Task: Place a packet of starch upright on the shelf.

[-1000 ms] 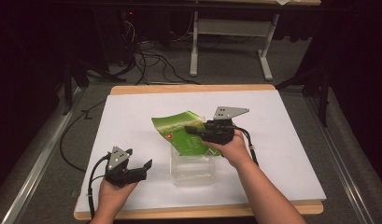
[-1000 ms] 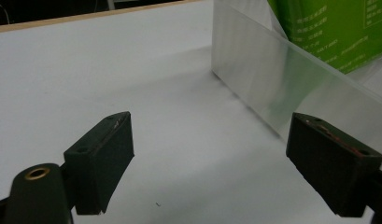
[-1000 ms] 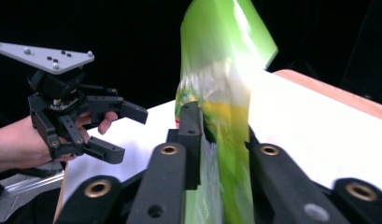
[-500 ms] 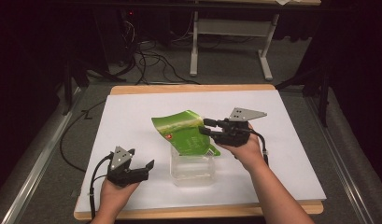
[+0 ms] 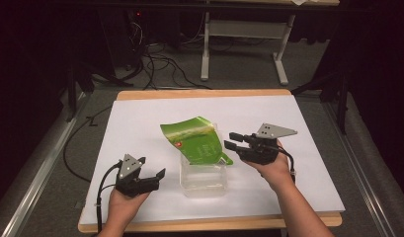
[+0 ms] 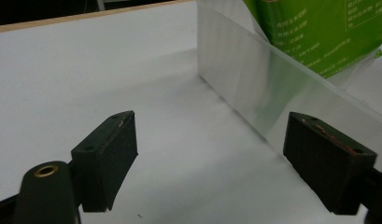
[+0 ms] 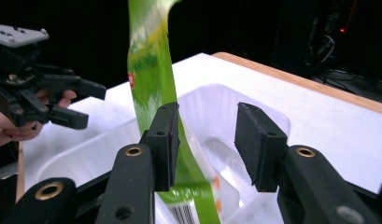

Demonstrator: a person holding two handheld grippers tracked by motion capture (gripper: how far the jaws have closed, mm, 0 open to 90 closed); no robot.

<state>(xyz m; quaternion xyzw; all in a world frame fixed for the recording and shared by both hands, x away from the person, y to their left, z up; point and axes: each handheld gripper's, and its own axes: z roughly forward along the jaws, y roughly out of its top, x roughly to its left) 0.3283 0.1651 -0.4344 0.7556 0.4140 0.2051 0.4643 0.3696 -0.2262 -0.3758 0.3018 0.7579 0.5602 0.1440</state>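
A green printed bag (image 5: 197, 138) stands tilted, its lower end inside a clear plastic tub (image 5: 204, 175) at the middle of the white table cover. My right gripper (image 5: 228, 139) hovers just right of the bag, open and holding nothing. In the right gripper view the bag (image 7: 151, 79) rises past the left jaw of my right gripper (image 7: 207, 112), over the tub (image 7: 216, 88). My left gripper (image 5: 152, 168) sits low at the front left, open. In its own view, the left gripper (image 6: 211, 116) faces the tub's wall (image 6: 254, 88), with the bag (image 6: 319, 32) beyond it.
The white cover (image 5: 140, 123) lies on a wooden board with its edge (image 5: 199, 93) showing at the back. Beyond are dark floor, cables and a white desk frame (image 5: 244, 29). The left gripper (image 7: 90, 107) and its hand show far off in the right gripper view.
My right gripper has drawn back to the right, away from the green bag, which stays leaning in the tub. The left gripper has barely moved.
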